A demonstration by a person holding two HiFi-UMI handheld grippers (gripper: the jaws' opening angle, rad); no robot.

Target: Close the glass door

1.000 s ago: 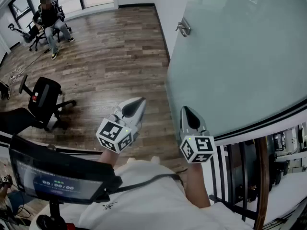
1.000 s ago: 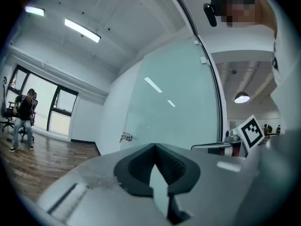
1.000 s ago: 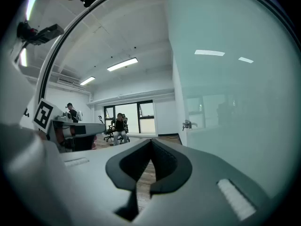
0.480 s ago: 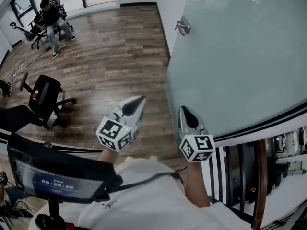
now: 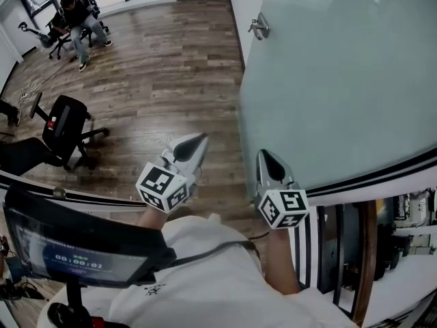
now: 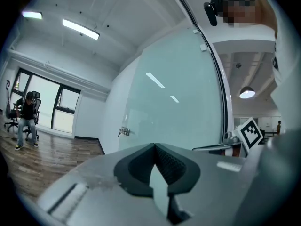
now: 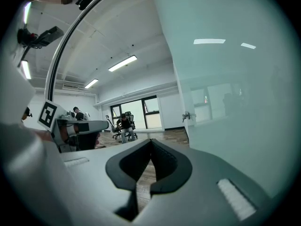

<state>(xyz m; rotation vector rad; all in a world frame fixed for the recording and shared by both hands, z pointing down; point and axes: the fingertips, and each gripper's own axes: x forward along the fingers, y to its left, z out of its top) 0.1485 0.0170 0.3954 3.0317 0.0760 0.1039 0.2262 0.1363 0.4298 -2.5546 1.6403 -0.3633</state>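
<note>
head view: the door point(image 5: 328, 94) fills the right of the frame and stands open over the wood floor point(image 5: 150, 80), its handle point(image 5: 259, 26) on the far edge. the left hand-held gripper point(image 5: 198, 141) and right hand-held gripper point(image 5: 263, 154) point forward side by side. the right one is just beside the door's lower part; whether it touches i cannot tell. a chair point(image 5: 65, 125) and a seated person point(image 5: 78, 12) are well apart from the door.

left gripper view: the jaws are together with nothing between them. the door lies ahead and to the right, with the handle far off.

right gripper view: the jaws are together and empty here too. the door fills the right side, close by.

likely trouble from here: narrow closed tips pushed against smooth glass could skid sideways and scrape it. a push low on the door and far from the handle may move it poorly, and a hard shove could swing it fast and slam it. neither hand-held gripper holds the handle, so nothing would check that swing.
</note>
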